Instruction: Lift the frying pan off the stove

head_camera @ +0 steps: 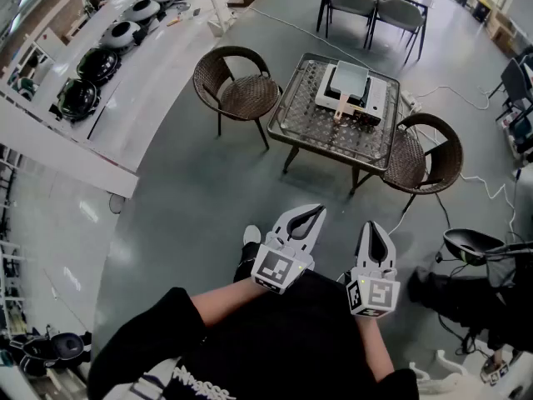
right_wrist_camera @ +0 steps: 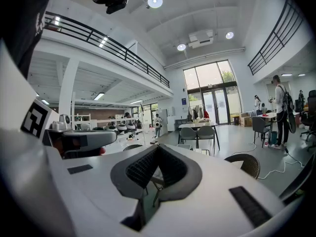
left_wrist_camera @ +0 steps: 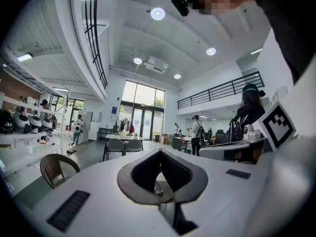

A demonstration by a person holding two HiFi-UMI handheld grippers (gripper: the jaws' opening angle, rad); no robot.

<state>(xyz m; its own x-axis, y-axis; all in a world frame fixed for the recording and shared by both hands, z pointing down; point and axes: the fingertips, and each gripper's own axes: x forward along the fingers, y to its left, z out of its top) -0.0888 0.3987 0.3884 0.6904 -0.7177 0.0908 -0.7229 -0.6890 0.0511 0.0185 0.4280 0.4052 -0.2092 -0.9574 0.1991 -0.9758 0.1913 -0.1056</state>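
Frying pan [head_camera: 348,79] (far off) seems indistinctly small.

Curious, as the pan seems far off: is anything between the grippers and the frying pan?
Nothing visible does. Bare floor runs from the left gripper and right gripper to the table with the frying pan; two wicker chairs stand at its sides, off the path.

Head view steeply down, table [head_camera: 325,132] well ahead, gripper views level, forward, seemingly sharing that table

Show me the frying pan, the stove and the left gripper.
frying pan [head_camera: 350,77]: head view, middle of its square pan body.
stove [head_camera: 381,100]: head view, white top right of the pan.
left gripper [head_camera: 315,212]: head view, between its closed fingertips.
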